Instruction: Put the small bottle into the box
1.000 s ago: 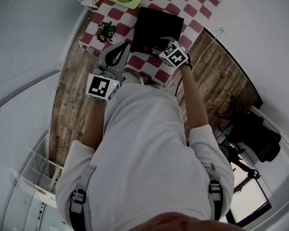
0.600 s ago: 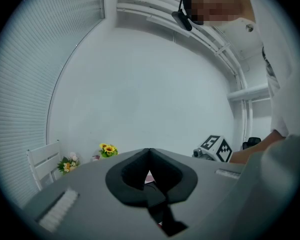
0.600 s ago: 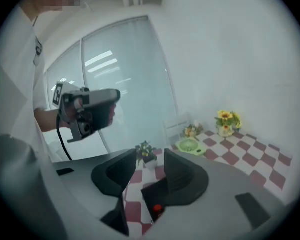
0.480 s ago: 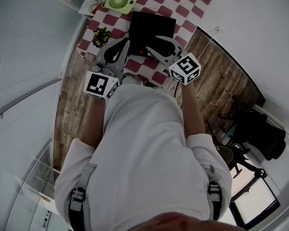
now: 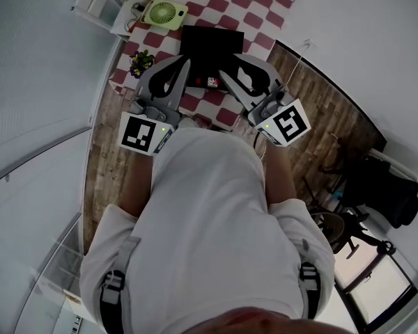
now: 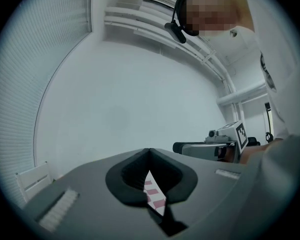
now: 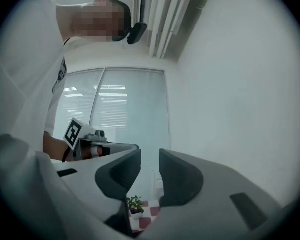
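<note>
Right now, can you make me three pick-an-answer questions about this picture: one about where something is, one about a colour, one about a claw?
1. Where is the flower pot? A. On a chair. B. Left of the black box. C. Inside the black box.
2. What colours is the tablecloth? A. Red and white. B. Blue. C. Green and yellow.
3. How is the left claw? A. Wide open. B. Half open. C. Shut, empty.
Answers: B, it stands off the box's left side; A, red and white squares show; C, its tips touch with nothing between.
</note>
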`<state>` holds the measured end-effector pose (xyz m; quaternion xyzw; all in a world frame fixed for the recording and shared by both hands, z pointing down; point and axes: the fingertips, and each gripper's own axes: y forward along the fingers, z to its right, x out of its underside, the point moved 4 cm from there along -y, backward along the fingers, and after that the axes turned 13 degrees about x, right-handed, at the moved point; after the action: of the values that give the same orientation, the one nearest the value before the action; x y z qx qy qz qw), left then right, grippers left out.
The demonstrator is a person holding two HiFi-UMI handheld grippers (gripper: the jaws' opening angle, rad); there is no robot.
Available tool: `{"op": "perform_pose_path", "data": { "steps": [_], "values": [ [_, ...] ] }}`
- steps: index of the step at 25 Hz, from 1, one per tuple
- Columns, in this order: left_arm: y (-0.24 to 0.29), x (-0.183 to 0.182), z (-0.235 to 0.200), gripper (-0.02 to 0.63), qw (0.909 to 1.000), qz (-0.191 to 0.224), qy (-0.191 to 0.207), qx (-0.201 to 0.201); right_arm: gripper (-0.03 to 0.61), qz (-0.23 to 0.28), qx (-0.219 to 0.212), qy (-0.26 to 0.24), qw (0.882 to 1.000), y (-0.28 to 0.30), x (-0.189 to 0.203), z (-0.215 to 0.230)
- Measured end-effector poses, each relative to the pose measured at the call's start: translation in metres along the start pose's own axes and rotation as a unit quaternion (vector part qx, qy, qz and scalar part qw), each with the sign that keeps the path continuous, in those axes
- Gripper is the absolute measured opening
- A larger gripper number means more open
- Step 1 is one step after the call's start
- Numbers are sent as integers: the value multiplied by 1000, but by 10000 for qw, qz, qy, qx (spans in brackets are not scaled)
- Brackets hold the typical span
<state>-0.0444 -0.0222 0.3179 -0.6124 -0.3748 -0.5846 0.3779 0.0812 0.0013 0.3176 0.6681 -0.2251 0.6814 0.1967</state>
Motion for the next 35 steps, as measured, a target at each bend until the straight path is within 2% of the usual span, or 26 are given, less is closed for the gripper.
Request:
{"op": "perform_pose_path", "data": {
  "steps": [4,10,16,21,35],
  "values": [
    [9,-11,7,0,9999,-8,133,75,98,336,236,-178,9990,-14,-27,5],
    [16,-19,8,0,9997,-44,220,82,71,487,659,-269,9963,-27,-49,17],
    [22,-27,9,0,9996,-39,276,107,5,356,920,-364,9945,-41,-44,33],
    [22,-26,10,0,9996,-56,229,171,2,56,1265,-98,9919,-40,-30,37],
    [20,-14,20,0,9992,-104,-12,387,0,-25,1136,-114,9935,-17,-22,6]
  ]
}}
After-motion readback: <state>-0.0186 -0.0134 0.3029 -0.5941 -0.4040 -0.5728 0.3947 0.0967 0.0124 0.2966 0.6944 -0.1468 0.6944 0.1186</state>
